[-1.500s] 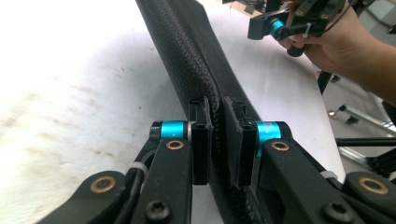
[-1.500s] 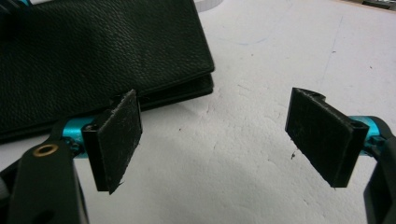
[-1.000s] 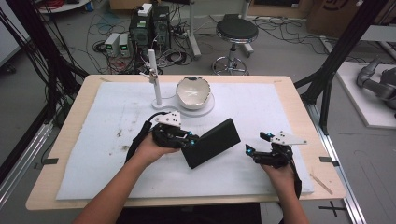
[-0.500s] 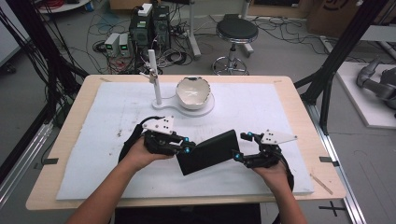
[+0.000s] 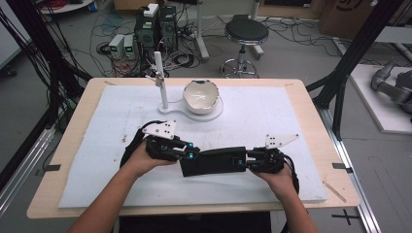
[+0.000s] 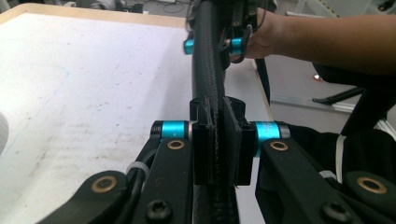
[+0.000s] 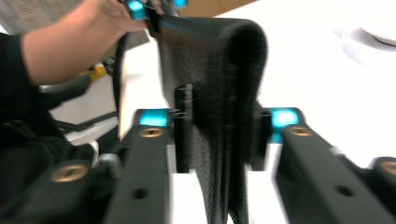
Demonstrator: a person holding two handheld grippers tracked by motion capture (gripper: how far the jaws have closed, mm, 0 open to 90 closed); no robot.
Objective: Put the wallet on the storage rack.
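Your right gripper [image 5: 245,161] has just clamped the black pouch [image 5: 214,161]; with your left gripper [image 5: 190,154] gripping too, both ends are secured.

Counted on table: one black pouch [image 5: 214,162], two grippers, one white bowl [image 5: 200,96], one white stand [image 5: 162,87], one white mat [image 5: 272,121].
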